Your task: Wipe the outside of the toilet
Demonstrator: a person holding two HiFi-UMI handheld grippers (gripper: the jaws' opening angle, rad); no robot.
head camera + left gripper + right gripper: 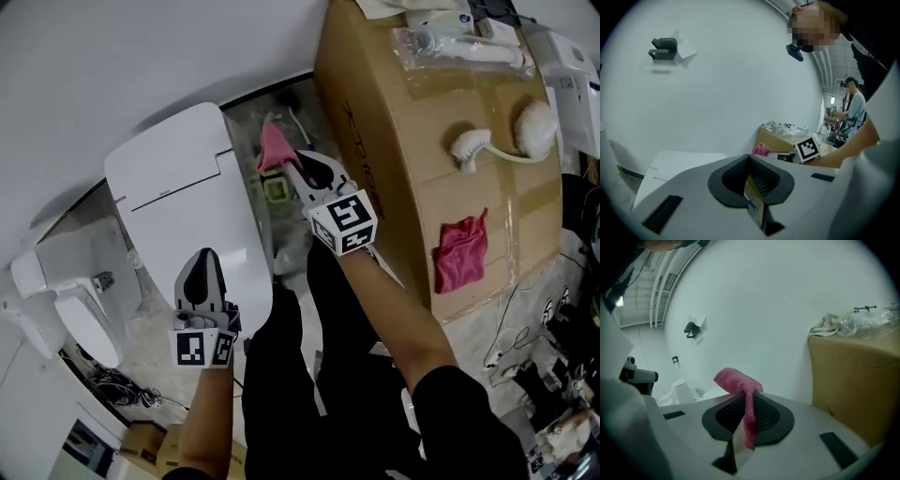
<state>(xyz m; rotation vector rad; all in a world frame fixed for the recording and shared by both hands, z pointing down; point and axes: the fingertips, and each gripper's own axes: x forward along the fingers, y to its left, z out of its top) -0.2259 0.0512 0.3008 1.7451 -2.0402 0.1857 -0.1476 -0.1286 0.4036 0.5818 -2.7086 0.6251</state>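
The white toilet [187, 202] stands with its lid down in the head view, left of centre. My right gripper [292, 170] is shut on a pink cloth [273, 148], held in the gap between the toilet's right side and a cardboard box. In the right gripper view the cloth [739, 380] bunches above the closed jaws and hangs down between them. My left gripper [202, 266] hovers over the front of the lid, jaws shut with nothing in them. The left gripper view shows the lid [677, 164] ahead and the pink cloth [761, 149] beyond.
A large cardboard box [422, 150] fills the right side, carrying a second pink cloth [460, 253], white brushes [478, 145] and bagged items. Another white toilet [66, 300] stands at the far left. Cables and clutter lie on the floor. A white wall rises behind.
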